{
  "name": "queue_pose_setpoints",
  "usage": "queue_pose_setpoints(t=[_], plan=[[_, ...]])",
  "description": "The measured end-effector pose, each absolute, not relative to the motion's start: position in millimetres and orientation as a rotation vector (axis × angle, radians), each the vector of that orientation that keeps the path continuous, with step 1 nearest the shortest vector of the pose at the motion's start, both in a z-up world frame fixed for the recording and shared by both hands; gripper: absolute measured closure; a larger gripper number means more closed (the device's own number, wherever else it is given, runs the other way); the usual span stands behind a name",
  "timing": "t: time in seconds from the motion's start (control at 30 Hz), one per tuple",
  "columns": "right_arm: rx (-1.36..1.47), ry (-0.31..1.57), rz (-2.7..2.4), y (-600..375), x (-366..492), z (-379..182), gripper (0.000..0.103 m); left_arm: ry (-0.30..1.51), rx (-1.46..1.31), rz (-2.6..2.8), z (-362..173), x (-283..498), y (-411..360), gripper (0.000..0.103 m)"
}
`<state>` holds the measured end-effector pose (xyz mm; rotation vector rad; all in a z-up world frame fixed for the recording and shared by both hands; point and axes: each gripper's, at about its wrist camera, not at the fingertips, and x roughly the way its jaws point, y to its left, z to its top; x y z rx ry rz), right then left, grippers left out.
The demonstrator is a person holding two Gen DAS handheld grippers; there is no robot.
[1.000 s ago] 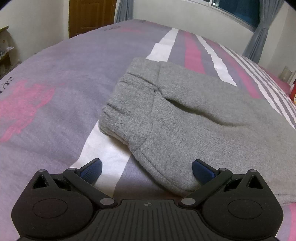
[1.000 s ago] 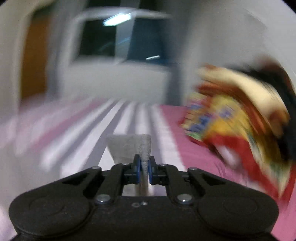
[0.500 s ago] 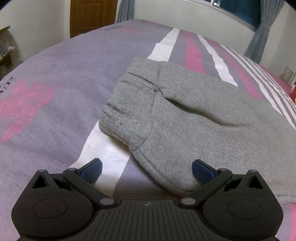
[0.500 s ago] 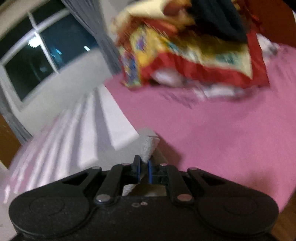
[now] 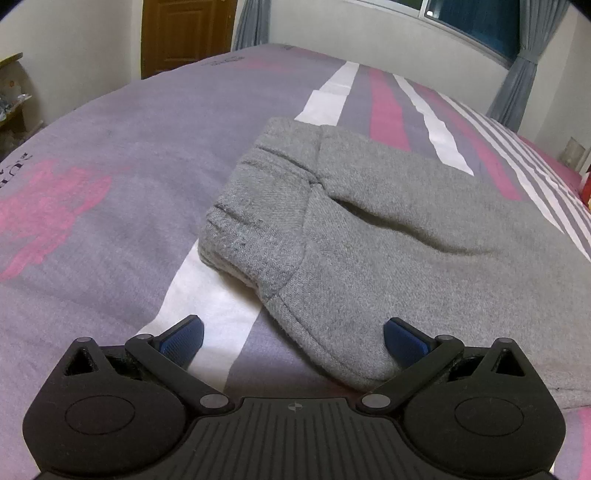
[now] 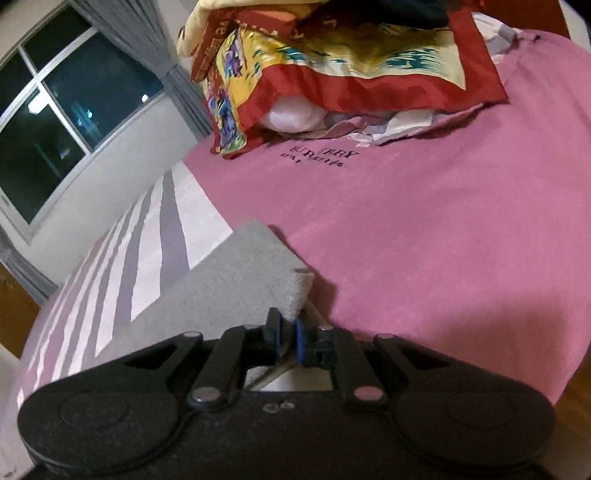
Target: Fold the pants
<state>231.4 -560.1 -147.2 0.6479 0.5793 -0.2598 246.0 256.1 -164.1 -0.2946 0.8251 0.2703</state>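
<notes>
Left tool (image 5: 291, 338) spread wide, blue pads (image 5: 181, 339) apart, nothing pinched; one pad over the white stripe of the bed sheet (image 5: 92, 155), the other at the near edge of the gray pants (image 5: 388, 236). The pants' rounded near fold sits between the pads, whether it touches them I can't tell. Pants lie flat on the bed in the middle of the left wrist view, ribbed waistband end toward the left, a soft crease across the top layer, the rest running off to the right. Sheet under them is purple-gray with white and pink stripes and a pink print at left. Further back: brown door (image 5: 184, 33), gray curtains (image 5: 251, 22), pale wall, dark window (image 5: 472, 22) at upper right.

Right tool (image 6: 286, 338) pressed together, pinching a corner of the pants (image 6: 236, 288); gray fabric is clamped between the blue pads and a flap fans out ahead and to the left, corner raised a bit above the sheet with a shadow beside it. Right of the flap is the pink part of the sheet (image 6: 443, 229), dark lettering printed on it further on. Beyond that a heap of bedding (image 6: 351, 66) in red, yellow and blue with white stuffing showing underneath. Far left: window and curtain, tilted in this view.
</notes>
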Motion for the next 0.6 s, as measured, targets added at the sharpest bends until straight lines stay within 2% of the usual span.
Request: queue_pose_setpoints(t=[0.07,0.1,0.17,0.27,0.4,0.6], plan=[[0.598,0.608,-0.266,-557,236,-142,0.092,0.823,-0.295,0.272,-164,245,256,0.0],[0.558,0.59,-0.288,-552,232,-134,0.079,0.823,-0.295,0.273,-163,244,256,0.0],[0.428,0.492,-0.34,-531,218,-111,0.071,0.823,-0.291,0.281,-160,244,255,0.0],[0.401,0.479,-0.114,-499,238,-91,0.072,0.744,-0.348,0.292,-147,235,258,0.0],[0.296,0.518,0.261,-410,297,-69,0.07,0.638,-0.445,0.315,-140,222,271,0.0],[0.144,0.646,0.645,-247,404,-75,0.067,0.682,-0.476,0.358,-148,225,296,0.003]])
